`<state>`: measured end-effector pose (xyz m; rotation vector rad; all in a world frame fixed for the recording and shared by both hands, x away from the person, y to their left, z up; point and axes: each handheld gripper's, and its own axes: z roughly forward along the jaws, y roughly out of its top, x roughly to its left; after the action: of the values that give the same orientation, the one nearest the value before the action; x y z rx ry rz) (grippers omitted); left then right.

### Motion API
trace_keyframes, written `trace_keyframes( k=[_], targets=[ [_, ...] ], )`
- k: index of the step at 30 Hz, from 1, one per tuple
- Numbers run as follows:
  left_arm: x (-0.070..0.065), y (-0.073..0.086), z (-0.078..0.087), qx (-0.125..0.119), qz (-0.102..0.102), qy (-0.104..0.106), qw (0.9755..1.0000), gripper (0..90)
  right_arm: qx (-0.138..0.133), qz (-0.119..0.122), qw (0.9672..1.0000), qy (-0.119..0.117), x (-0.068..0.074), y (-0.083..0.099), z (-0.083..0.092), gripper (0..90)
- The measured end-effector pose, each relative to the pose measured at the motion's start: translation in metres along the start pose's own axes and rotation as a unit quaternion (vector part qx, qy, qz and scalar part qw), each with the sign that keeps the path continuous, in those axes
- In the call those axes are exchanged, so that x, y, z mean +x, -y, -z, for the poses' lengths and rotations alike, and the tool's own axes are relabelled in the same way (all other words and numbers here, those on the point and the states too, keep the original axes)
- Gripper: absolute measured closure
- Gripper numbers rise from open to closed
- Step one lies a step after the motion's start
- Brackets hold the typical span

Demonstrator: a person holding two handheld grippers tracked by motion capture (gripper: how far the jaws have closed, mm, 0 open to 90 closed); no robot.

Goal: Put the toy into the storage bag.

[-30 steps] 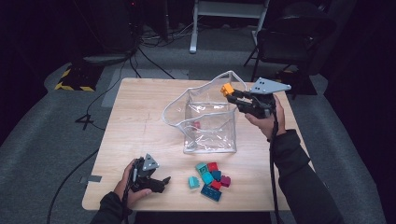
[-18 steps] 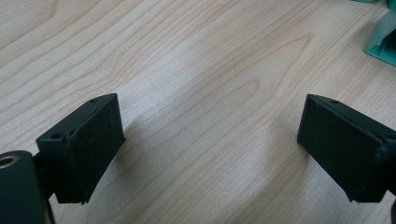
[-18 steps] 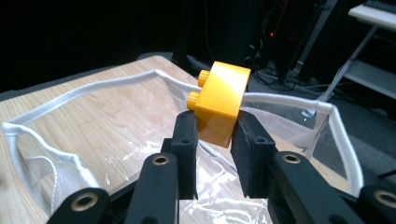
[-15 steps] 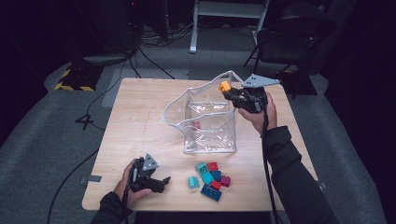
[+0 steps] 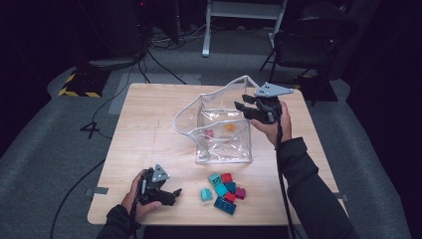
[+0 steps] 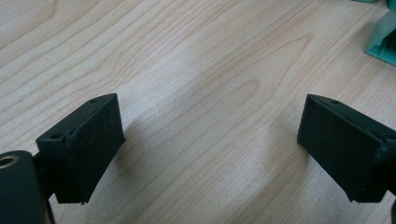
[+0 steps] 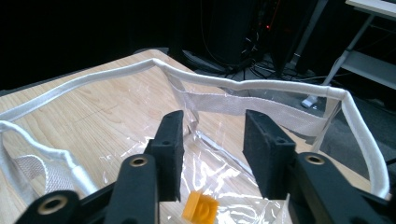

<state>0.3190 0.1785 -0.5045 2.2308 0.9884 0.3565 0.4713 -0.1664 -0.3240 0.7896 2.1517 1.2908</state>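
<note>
A clear plastic bag (image 5: 221, 149) with a white rim (image 7: 261, 85) stands open in the middle of the table. My right gripper (image 5: 244, 107) hovers over its far right edge. Its jaws have just been opening, and nothing is between them (image 7: 212, 154). An orange brick (image 5: 230, 127) lies inside the bag, below the jaws (image 7: 201, 207). A red brick (image 5: 209, 133) lies near it in the bag. My left gripper (image 5: 171, 194) rests on the table at the front left, open and empty (image 6: 210, 140).
Several loose bricks (image 5: 226, 189), teal, red, blue and magenta, sit in front of the bag. One teal brick (image 5: 206, 194) lies nearest my left gripper and shows at the edge (image 6: 385, 39). A chair (image 5: 308, 40) and cables stand beyond the table's far edge.
The orange brick, held in my right gripper above the bag's rim earlier, now lies inside the bag. The right jaws have opened and the hand has sunk slightly. The left hand stayed still.
</note>
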Motion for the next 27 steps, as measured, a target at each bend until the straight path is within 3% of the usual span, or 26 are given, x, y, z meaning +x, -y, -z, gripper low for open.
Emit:
trace_keyframes(
  k=[7, 13, 22, 27],
  targets=[
    [0.000, 0.000, 0.000, 0.000, 0.000, 0.000, 1.0000, 7.3, -0.013, 0.005, 0.9998, -0.011, 0.006, 0.005, 0.015, 49.3],
    [0.000, 0.000, 0.000, 0.000, 0.000, -0.001, 1.0000, 7.3, -0.027, 0.011, 0.9989, -0.036, 0.012, 0.014, 0.035, 45.3],
    [0.000, 0.000, 0.000, 0.000, 0.000, 0.000, 1.0000, 7.3, -0.015, 0.034, 0.9973, -0.063, 0.031, 0.041, 0.054, 41.6],
    [0.000, 0.000, 0.000, 0.000, 0.000, -0.001, 1.0000, 7.3, -0.006, 0.048, 0.9937, -0.101, 0.044, 0.063, 0.062, 38.7]
  ],
)
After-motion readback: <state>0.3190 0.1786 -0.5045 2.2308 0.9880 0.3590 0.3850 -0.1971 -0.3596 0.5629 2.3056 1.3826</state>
